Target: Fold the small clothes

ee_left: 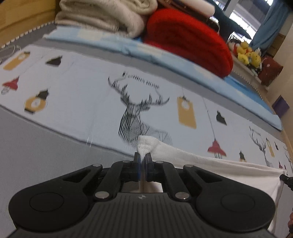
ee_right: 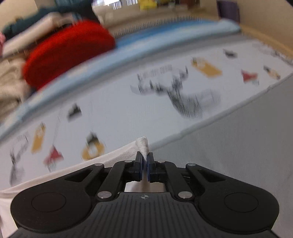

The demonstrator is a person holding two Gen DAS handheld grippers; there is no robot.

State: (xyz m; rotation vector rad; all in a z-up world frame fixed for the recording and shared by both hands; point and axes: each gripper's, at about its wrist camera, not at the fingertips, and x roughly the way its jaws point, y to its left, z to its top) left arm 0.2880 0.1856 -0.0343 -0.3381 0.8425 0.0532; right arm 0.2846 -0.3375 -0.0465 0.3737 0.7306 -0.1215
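Note:
My left gripper [ee_left: 142,155] is shut on one corner of a small white garment [ee_left: 210,164], whose cloth stretches off to the right and hangs below. My right gripper [ee_right: 144,155] is shut on another corner of the same white garment [ee_right: 117,157], whose cloth runs off to the left. The garment is held taut between the two grippers, above a bed sheet [ee_left: 82,95] printed with deer and lanterns. The right wrist view is motion-blurred.
A red folded blanket [ee_left: 188,38] and a beige folded blanket [ee_left: 102,16] lie on a light blue pad [ee_left: 164,55] at the far side; the red blanket also shows in the right wrist view [ee_right: 67,49]. A grey border [ee_right: 238,146] edges the sheet. Yellow plush toys [ee_left: 247,53] sit far right.

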